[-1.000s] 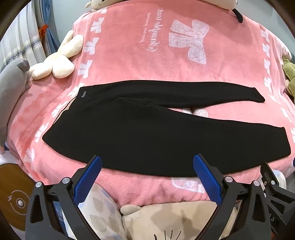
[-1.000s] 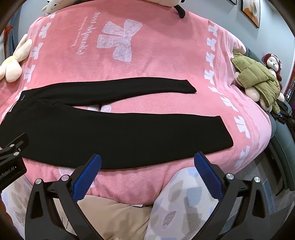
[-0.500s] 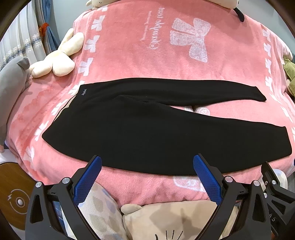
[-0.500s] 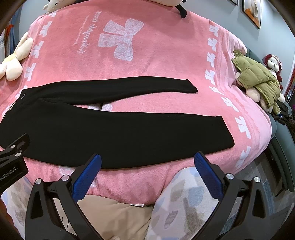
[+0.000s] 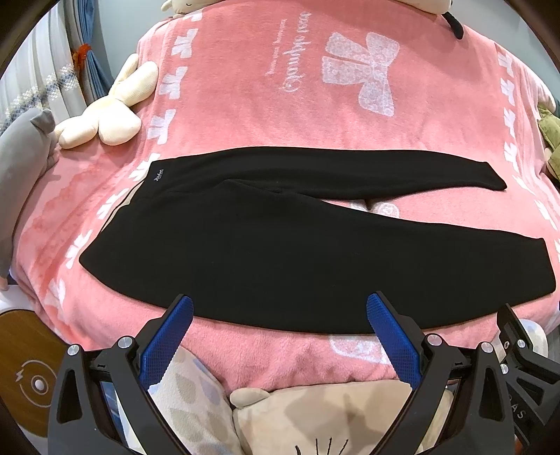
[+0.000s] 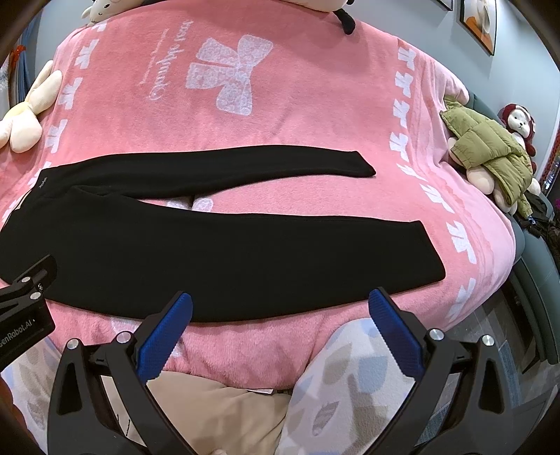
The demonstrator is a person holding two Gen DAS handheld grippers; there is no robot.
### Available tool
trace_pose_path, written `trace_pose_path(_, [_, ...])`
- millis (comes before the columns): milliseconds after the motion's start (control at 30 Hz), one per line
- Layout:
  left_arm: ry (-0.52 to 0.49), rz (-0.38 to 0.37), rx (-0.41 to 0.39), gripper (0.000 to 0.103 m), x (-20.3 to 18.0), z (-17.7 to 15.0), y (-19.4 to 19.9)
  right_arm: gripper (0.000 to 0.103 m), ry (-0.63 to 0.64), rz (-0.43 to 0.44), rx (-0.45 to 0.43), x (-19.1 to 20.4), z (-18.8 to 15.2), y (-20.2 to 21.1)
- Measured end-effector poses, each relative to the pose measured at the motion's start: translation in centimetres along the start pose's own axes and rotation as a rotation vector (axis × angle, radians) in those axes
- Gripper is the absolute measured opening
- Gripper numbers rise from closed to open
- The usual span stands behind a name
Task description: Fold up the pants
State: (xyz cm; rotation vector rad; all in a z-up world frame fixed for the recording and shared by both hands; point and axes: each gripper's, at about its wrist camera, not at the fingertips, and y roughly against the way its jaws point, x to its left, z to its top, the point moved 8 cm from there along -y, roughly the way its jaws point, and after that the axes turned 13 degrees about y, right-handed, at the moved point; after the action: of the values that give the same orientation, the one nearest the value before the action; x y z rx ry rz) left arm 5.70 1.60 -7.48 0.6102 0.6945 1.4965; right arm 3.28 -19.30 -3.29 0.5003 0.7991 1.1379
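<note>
Both blue-padded grippers, left [image 5: 279,309] and right [image 6: 280,308], hover spread wide, empty, beside flat black fleece pants [image 5: 297,245] on a pink plush blanket [image 5: 245,87].

A home bedroom: a bed [image 5: 245,105] under a pink bow-print blanket [image 6: 315,105], soft toys [image 5: 112,108] along its edges, curtains [image 5: 52,80] and a framed picture [image 6: 479,24] on the wall.

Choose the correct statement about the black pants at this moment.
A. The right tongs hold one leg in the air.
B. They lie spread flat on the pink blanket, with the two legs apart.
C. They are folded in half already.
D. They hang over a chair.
B: the black pants lie flat on the pink blanket, legs spread apart, and the open right tongs hold nothing.
</note>
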Motion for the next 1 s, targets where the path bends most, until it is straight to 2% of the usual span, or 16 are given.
trace_pose_path(1000, [0.005, 0.009, 0.014, 0.097, 0.03, -0.28, -0.95, 0.098, 0.015, -0.007, 0.005, 0.08, -0.05, -0.47])
